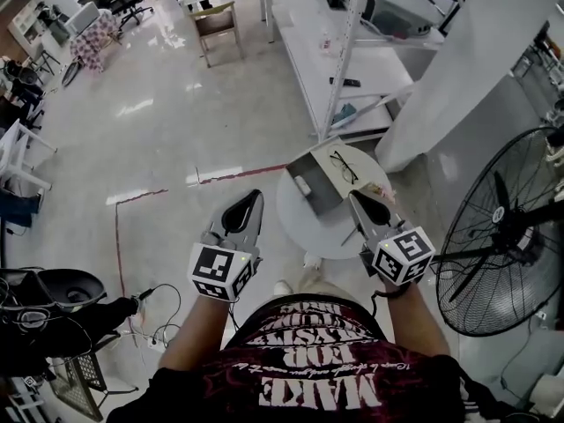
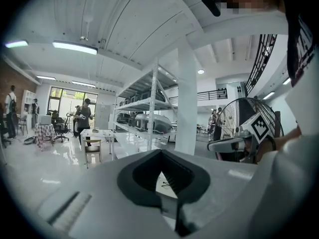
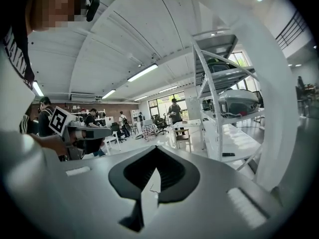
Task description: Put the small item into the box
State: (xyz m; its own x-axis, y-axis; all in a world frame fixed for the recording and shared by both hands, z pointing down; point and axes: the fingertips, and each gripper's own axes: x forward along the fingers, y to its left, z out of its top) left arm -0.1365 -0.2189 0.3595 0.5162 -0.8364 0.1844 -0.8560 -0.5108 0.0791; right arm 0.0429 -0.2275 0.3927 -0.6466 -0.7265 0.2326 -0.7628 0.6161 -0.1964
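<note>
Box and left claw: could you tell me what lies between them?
Head view: only bare floor and the round table's rim separate left claw from box.

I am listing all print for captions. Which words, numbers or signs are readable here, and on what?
"MAKE": on the person's shirt, upside down in the head view.
"FOR": same shirt, next line.
Other shirt lines: too blurred to read.
The left gripper and right gripper: square codes only, no letters.
</note>
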